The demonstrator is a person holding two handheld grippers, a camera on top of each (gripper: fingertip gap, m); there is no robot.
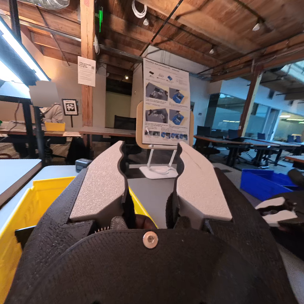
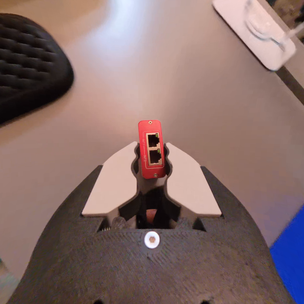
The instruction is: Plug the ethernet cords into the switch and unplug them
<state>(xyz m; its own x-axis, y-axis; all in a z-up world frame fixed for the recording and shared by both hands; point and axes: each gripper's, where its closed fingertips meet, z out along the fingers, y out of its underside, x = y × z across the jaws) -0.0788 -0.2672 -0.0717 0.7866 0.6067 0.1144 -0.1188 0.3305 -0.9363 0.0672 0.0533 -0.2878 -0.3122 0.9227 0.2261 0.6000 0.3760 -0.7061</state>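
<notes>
Switch (image 2: 151, 149), small and red, clamped on end between the fingers of the right gripper (image 2: 151, 148), two-port face turned back toward the camera, both ports empty, held above the grey table (image 2: 181, 90). Grip taken on the narrow side walls only, with the upper part of the body standing clear of the fingertips.

Left gripper (image 1: 150, 148) held level above the table, jaws spread wide, nothing between them. Yellow bin (image 1: 24, 213) just below and to its left; blue bin (image 1: 263, 182) off to the right. Instruction sheet on a white stand (image 1: 158, 171) straight ahead. No ethernet cord identifiable in either view; no plug in hand.

Risks, judged from this posture:
- Switch pivoting or sliding in the right grip once a plug pushes on the port face, since hold is on smooth metal sides.
- Plug arriving with latch on the wrong side, ports being stacked vertically as held.
- Cord fetched one-handed and gripped too far from the plug, giving a floppy, misaligned insertion.
</notes>
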